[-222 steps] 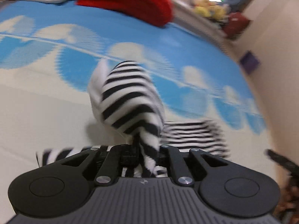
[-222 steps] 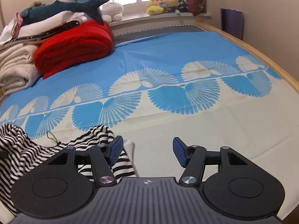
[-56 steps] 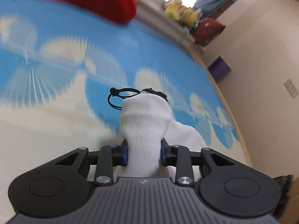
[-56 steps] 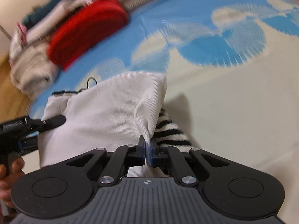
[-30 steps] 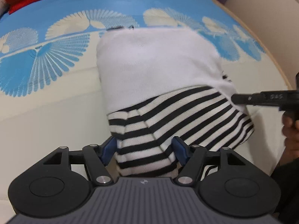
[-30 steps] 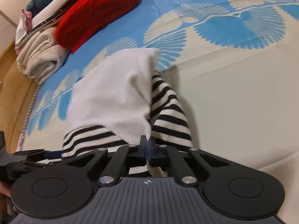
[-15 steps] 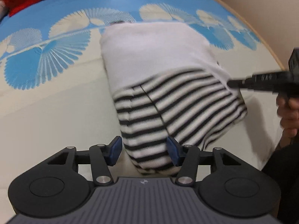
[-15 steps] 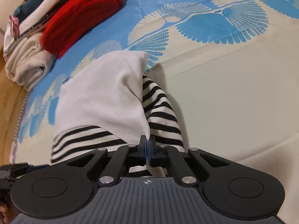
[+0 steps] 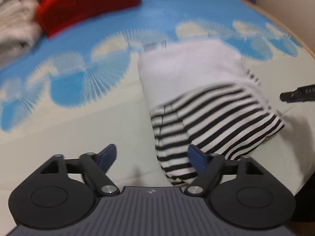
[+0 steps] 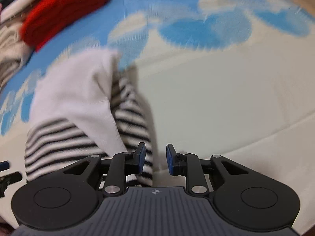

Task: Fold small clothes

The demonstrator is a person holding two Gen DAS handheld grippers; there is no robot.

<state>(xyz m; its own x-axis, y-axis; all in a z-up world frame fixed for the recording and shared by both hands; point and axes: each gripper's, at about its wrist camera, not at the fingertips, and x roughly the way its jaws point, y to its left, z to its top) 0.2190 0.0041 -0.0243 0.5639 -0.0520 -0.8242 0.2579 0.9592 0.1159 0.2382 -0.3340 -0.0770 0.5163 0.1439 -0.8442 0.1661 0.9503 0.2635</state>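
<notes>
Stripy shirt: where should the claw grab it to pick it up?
Probably the near striped edge of the shirt, coming from the camera's side. There the folded layers end in a thick hem lying flat on the bed, right by the left claw, whose jaws are opening. Pinching all layers should keep the fold together.

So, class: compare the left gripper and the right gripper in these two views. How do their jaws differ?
The left gripper has its jaws spread wide; the right gripper shows only a narrow gap. The striped garment's end lies between the left jaws unpressed; it lies beside the right gripper's left pad, not between its jaws. Both are opening, holding nothing, with blue pads, above the bedsheet.
</notes>
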